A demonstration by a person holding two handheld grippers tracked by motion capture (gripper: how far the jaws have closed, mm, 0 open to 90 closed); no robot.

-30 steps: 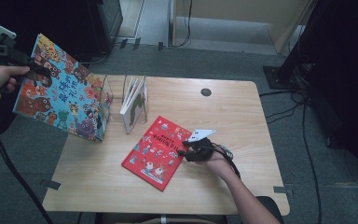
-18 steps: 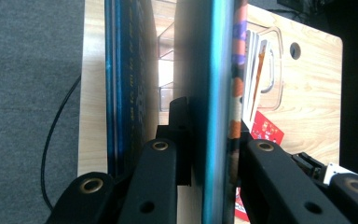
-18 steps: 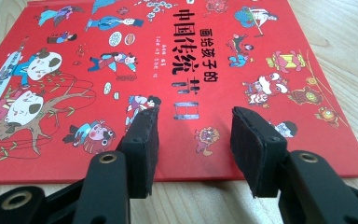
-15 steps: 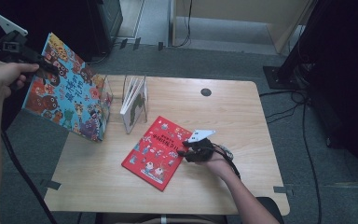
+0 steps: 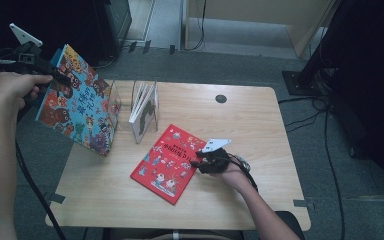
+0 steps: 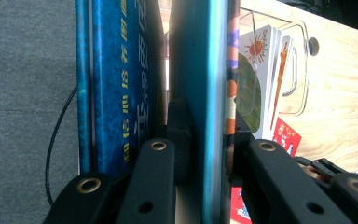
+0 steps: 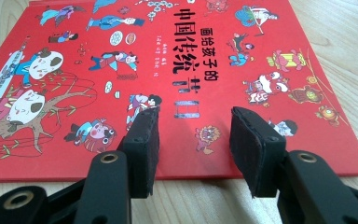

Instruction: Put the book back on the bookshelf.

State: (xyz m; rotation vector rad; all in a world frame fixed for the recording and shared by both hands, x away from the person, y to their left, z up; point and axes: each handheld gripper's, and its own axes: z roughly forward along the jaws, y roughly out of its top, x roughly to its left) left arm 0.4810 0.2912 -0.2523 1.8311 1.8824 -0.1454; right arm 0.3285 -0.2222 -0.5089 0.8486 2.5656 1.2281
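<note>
Shelving | our left gripper (image 5: 55, 76) clamps the blue picture book (image 5: 80, 102) upright for the clear rack (image 5: 125, 102) | right gripper (image 5: 200, 162), jaws parted, pins the red book (image 5: 167, 162) to the desk (image 5: 240, 125)

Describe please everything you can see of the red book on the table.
The red book is a thin hardcover lying flat and closed on the wooden table, turned at an angle to its edges. Its glossy cover shows black Chinese title characters and small colourful cartoon figures. The right gripper rests over its near edge, jaws apart with pads on the cover, not clamping it.
</note>
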